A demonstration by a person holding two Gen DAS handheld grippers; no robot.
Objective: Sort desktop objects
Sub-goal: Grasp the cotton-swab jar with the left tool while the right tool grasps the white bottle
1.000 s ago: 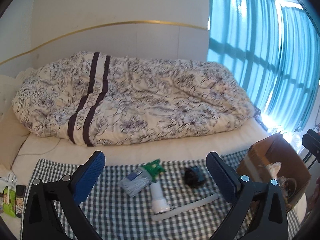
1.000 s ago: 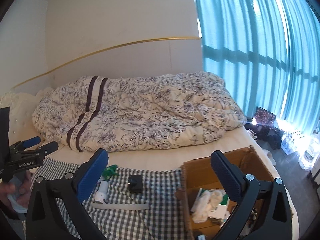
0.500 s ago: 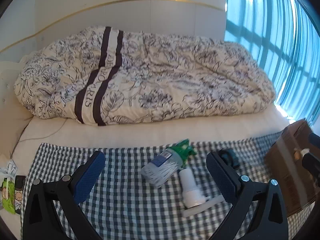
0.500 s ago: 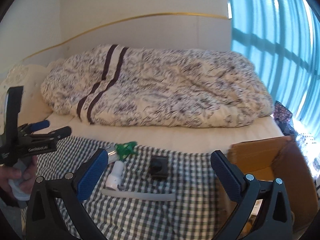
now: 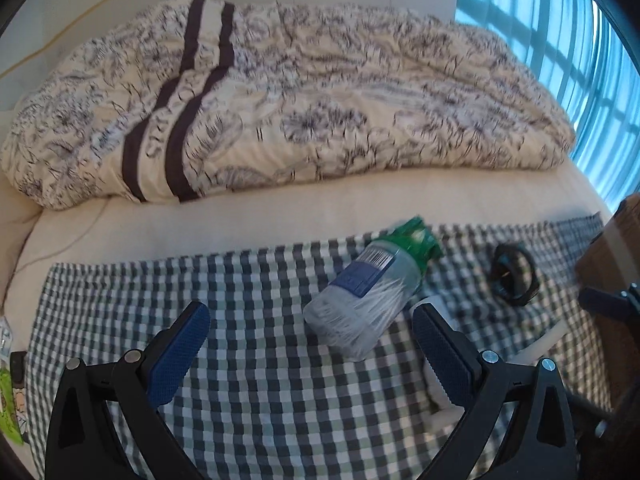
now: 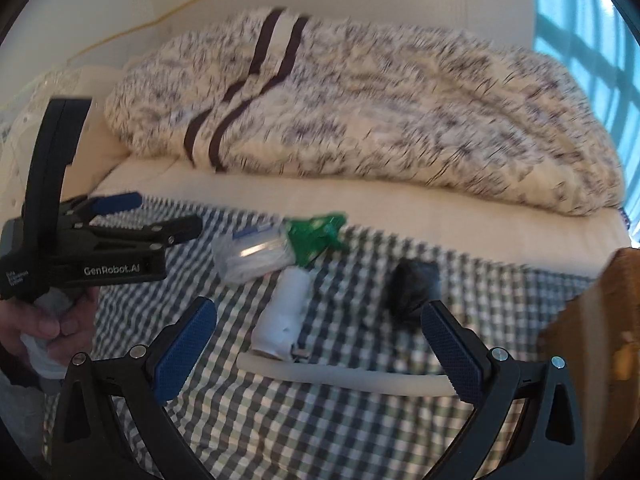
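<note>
my left gripper [image 5: 310, 338] hangs spread wide, the clear green-capped plastic jar of cotton swabs [image 5: 370, 294] lying just ahead between its fingers; right gripper [image 6: 320, 344] also spread.

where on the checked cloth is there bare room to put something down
The left part of the checked cloth lies bare, between its left edge and the clear container with the green cap. It is crowded to the right: the container, the white cylinder, the pale strip and the black object lie close together, with the cardboard box bordering them.

Both grippers — left gripper [image 5: 310, 344], right gripper [image 6: 320, 346] — closer to swab jar [image 5: 366, 298].
</note>
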